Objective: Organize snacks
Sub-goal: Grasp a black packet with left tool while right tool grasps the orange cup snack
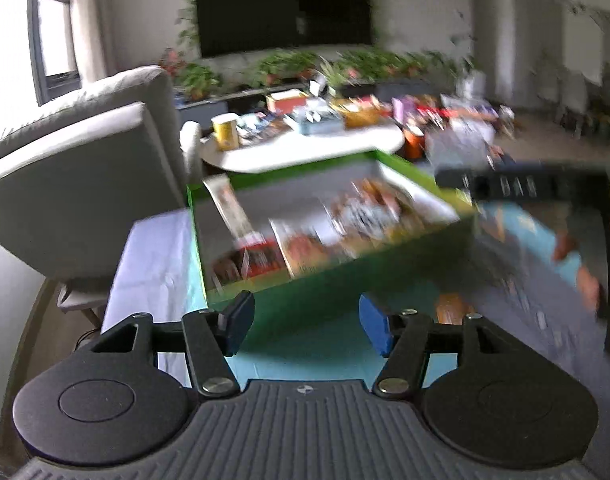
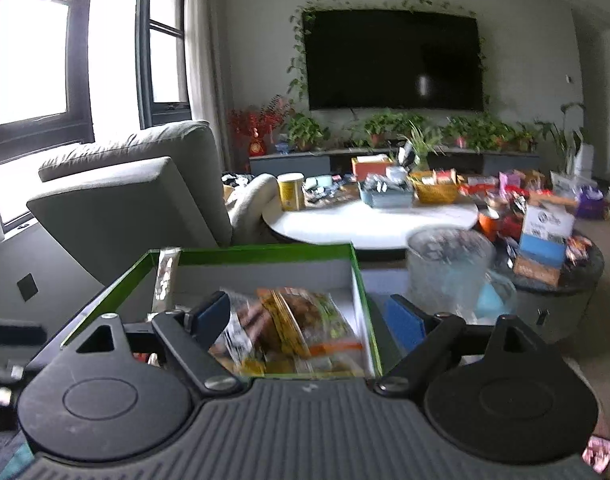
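The green cardboard box with a white inside [image 2: 357, 280] sits mid-frame on the table in both views. Crinkly foil snack packets [image 2: 297, 328] lie flat in it, their long axes running roughly from near edge to far. They look light, soft and slippery; a sealed end seam seems the best hold. Left tongs [image 1: 301, 322] stand apart, empty. Right tongs [image 2: 309, 320] also stand apart, holding nothing.

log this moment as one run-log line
left gripper: open, empty | right gripper: open, empty | green box: holds snack packets
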A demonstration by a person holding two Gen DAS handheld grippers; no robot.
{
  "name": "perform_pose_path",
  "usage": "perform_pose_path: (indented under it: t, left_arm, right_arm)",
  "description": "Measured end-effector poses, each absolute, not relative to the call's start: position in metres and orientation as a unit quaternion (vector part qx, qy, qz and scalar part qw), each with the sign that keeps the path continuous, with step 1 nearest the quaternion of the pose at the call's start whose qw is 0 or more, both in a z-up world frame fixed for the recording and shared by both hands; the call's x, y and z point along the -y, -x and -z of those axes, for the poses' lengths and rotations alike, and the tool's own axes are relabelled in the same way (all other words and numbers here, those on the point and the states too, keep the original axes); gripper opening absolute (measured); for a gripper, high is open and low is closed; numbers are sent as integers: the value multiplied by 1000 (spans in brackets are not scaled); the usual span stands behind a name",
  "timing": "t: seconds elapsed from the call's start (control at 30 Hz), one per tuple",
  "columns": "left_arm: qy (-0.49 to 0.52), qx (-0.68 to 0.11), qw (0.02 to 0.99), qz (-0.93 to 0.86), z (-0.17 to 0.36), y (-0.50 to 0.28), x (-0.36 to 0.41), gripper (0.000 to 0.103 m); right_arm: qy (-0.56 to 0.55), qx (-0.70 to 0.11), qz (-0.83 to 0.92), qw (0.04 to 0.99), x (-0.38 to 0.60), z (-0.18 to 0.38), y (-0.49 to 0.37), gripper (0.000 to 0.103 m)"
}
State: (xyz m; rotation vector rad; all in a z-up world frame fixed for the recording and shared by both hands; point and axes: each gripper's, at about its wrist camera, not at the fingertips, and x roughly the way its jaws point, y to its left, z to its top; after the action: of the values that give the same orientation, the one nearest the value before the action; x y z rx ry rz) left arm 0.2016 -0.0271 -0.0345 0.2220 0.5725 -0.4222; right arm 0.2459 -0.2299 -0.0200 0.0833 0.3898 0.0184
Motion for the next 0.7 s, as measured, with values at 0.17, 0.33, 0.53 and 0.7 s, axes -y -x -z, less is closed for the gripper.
perform_pose_path:
  t: [0.17,0.33,0.53,0.7]
  left_arm:
    - [-116,-305,914,240,56,-167,21,56]
    - [-149,-309,892,293,67,-145,27,56]
    - [-182,-314,883,299,74,-156,31,56]
    - [-176,-336,868,320,85,-173,30,55]
  right_arm:
    - [-35,-229,-3,973,231,35,-224,46]
    - [-27,-253,-9,967,225,49,-205,46]
    - [-40,-266,-4,963,229,55,-193,46]
    - [-37,-271,-7,962,228,59,-191,46]
